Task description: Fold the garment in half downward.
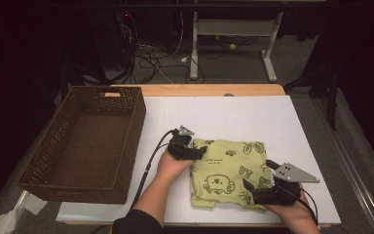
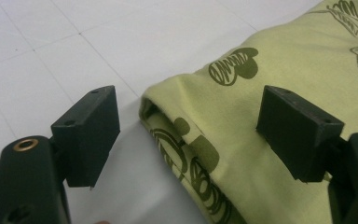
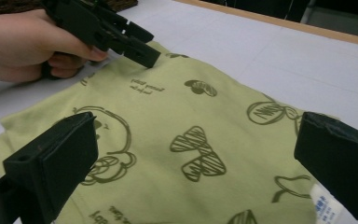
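Observation:
A folded yellow-green garment (image 1: 226, 170) with dark cartoon prints lies flat on the white table top (image 1: 233, 112). My left gripper (image 1: 197, 151) rests at its far left corner and is open. In the left gripper view (image 2: 189, 109) one jaw hangs over the cloth's folded edge (image 2: 177, 135) and the other over bare table, with neither pad pressing. My right gripper (image 1: 259, 173) hovers at the garment's near right corner, jaws wide apart. In the right gripper view (image 3: 198, 135) the printed cloth (image 3: 186, 116) lies below the jaws, a white label (image 3: 324, 210) shows at the near edge, and the left gripper (image 3: 140, 46) shows farther off.
An empty brown wicker basket (image 1: 126, 122) stands on the table's left side, close to the left hand. The table's wooden far edge (image 1: 199, 90) borders a dark floor with cables and a desk frame (image 1: 270, 53). White paper (image 1: 2, 219) lies at the bottom left.

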`<state>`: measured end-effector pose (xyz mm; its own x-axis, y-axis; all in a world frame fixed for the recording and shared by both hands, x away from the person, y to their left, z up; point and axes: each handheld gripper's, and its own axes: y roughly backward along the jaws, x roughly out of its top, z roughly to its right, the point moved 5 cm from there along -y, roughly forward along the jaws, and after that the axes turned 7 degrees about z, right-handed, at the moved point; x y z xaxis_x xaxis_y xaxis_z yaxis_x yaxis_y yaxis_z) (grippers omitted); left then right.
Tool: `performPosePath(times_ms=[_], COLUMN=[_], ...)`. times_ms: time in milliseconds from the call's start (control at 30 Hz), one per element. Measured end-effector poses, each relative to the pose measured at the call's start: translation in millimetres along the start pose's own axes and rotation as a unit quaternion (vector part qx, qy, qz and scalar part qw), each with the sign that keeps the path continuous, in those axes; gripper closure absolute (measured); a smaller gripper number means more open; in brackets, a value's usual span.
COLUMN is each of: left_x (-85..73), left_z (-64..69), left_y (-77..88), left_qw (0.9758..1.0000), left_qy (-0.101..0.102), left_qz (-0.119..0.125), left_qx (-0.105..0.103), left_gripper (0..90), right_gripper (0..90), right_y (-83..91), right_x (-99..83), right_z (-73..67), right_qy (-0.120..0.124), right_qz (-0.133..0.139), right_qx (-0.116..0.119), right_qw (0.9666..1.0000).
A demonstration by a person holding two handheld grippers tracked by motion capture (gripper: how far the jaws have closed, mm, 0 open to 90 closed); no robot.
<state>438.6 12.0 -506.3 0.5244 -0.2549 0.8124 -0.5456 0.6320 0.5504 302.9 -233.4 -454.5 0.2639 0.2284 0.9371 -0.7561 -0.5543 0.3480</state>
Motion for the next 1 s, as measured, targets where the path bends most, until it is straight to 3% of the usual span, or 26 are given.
performPosePath(times_ms=[333, 600, 1000], left_x=[-0.1, -0.4, -0.6], left_z=[0.2, 1.1, 1.3], left_y=[0.0, 0.7, 1.3], left_qw=[1.0, 1.0, 1.0], left_qy=[-0.001, -0.005, -0.006], left_qz=[0.0, 0.003, 0.005], left_qx=[-0.006, -0.004, -0.002], left_gripper=[19.3, 19.3, 19.3], right_gripper=[0.1, 0.1, 0.1], right_y=[-8.4, -14.1, -29.5], right_x=[-0.6, -3.0, -9.0], right_z=[-26.3, -43.8, -70.2], right_qy=[0.006, 0.01, 0.027], right_qz=[-0.002, -0.003, -0.018], right_qx=[0.03, 0.04, 0.073], right_qw=[0.9995, 0.9991, 0.9969])
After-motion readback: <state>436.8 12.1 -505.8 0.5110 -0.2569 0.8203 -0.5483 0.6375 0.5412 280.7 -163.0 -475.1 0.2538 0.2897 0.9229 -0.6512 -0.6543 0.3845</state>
